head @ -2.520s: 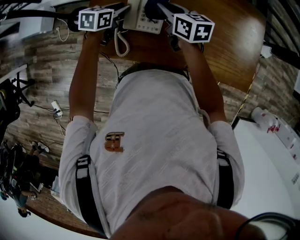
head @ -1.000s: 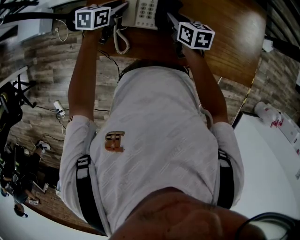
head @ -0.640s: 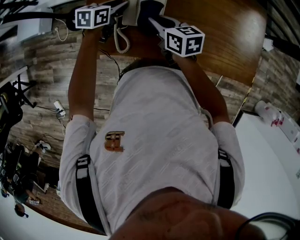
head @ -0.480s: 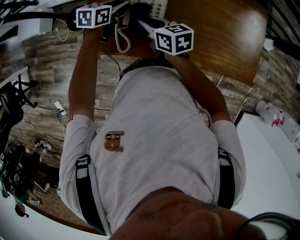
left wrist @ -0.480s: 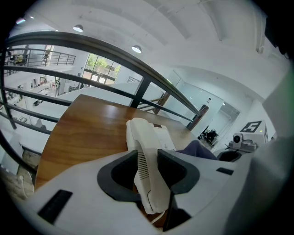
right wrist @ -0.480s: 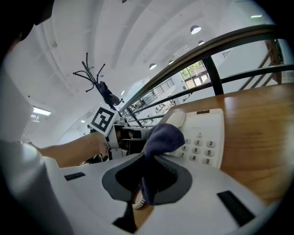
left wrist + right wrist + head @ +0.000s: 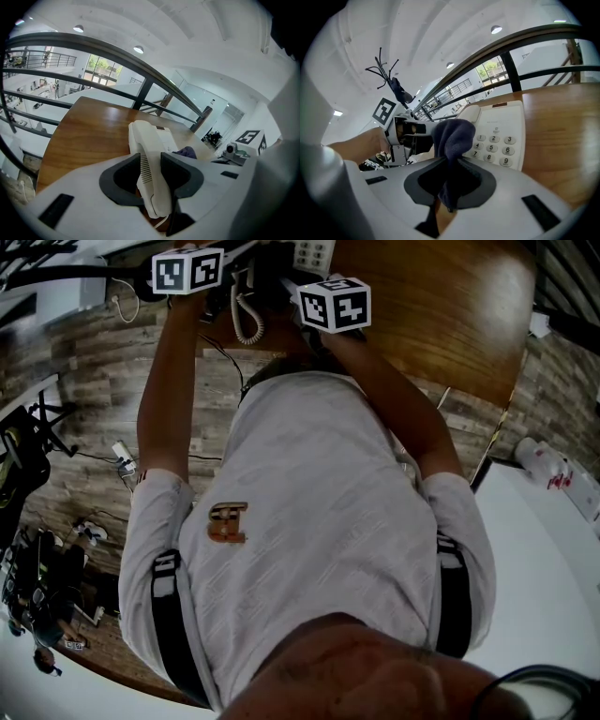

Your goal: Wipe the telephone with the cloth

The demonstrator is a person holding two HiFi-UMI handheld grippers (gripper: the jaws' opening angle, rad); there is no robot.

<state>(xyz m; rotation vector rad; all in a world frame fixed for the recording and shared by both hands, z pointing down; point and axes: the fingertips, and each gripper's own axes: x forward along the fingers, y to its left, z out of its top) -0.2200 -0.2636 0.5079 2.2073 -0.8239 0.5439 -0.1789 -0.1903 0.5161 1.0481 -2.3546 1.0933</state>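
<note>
Two grippers were occupied: the left gripper (image 7: 152,176) was clamped on the white handset (image 7: 147,157), the right gripper (image 7: 450,183) clenched on the dark cloth (image 7: 452,136). The telephone (image 7: 501,136) was seen on the wooden table (image 7: 562,122), at twelve o'clock in the head view. The base could probably be dragged by the coiled cord (image 7: 246,320) if the handset were pulled away.

The keypad (image 7: 493,148) of the telephone (image 7: 506,119) lies just beyond the right gripper (image 7: 451,164), to the right of the cloth (image 7: 452,136) in its jaws. Its keys read 1, 2, 3, 5, 6, 7, 8 and 9. The small print (image 7: 496,123) above the keys is too fine to read.
</note>
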